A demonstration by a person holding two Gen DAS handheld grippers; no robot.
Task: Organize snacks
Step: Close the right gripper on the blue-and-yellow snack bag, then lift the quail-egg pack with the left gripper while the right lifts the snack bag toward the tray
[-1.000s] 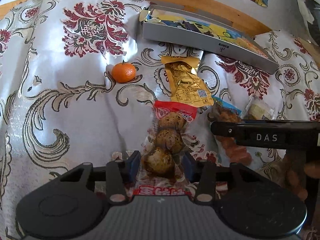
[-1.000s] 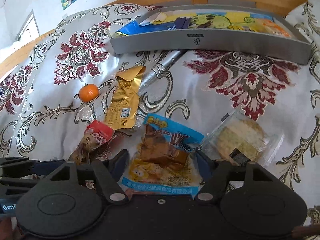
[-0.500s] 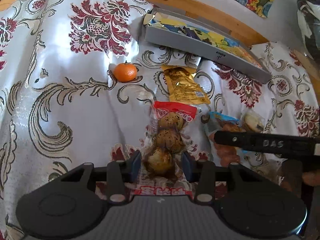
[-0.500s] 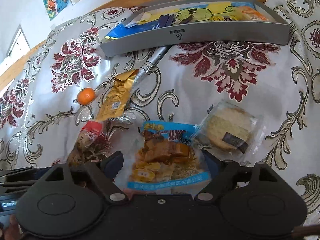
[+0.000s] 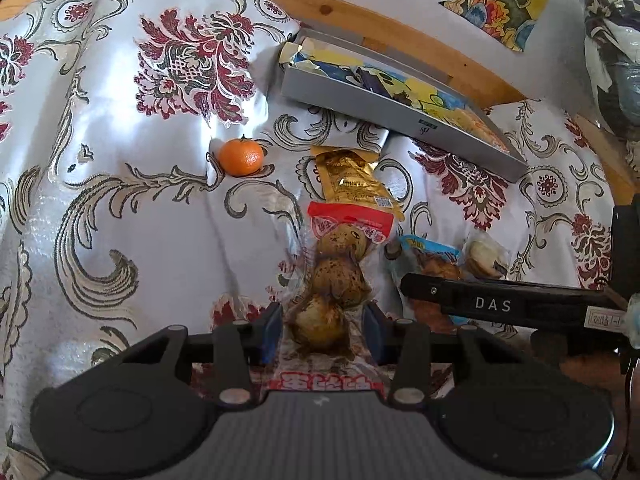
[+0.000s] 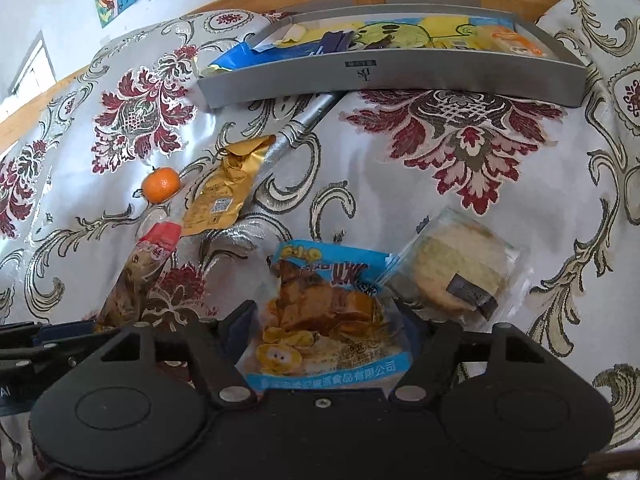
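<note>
**Both snack packs lifted clear of the cloth; transfer to tray pending**

Left to right across the patterned cloth:

1. A mandarin (image 5: 241, 157) lies alone at the far left, well apart from both tongs.
2. A gold foil pouch (image 5: 352, 184) lies flat, between the mandarin and the grey tray (image 6: 392, 76). Its upper end is near the tray's front wall.
3. The left tongs (image 5: 322, 334) pinch the lower end of the egg pack (image 5: 340, 272), a clear pouch with a red header holding three speckled eggs. Compared with a second ago, the cloth and the mandarin appear smaller and farther below in the left wrist view. The pack hangs at a tilt in the right wrist view. Judgement: it has been raised off the cloth.
4. The right tongs (image 6: 326, 338) pinch the blue snack pack (image 6: 328, 312) across its lower half. The tray sits lower in the right wrist view than a second ago, which indicates the same upward travel.
5. A wrapped round cake (image 6: 456, 276) lies just beside the blue pack on its right, not gripped.

The tray at the rear already holds several packets. With both pickups apparently complete, the next step is probably carrying each pack to the tray. Three items remain on the cloth.
</note>
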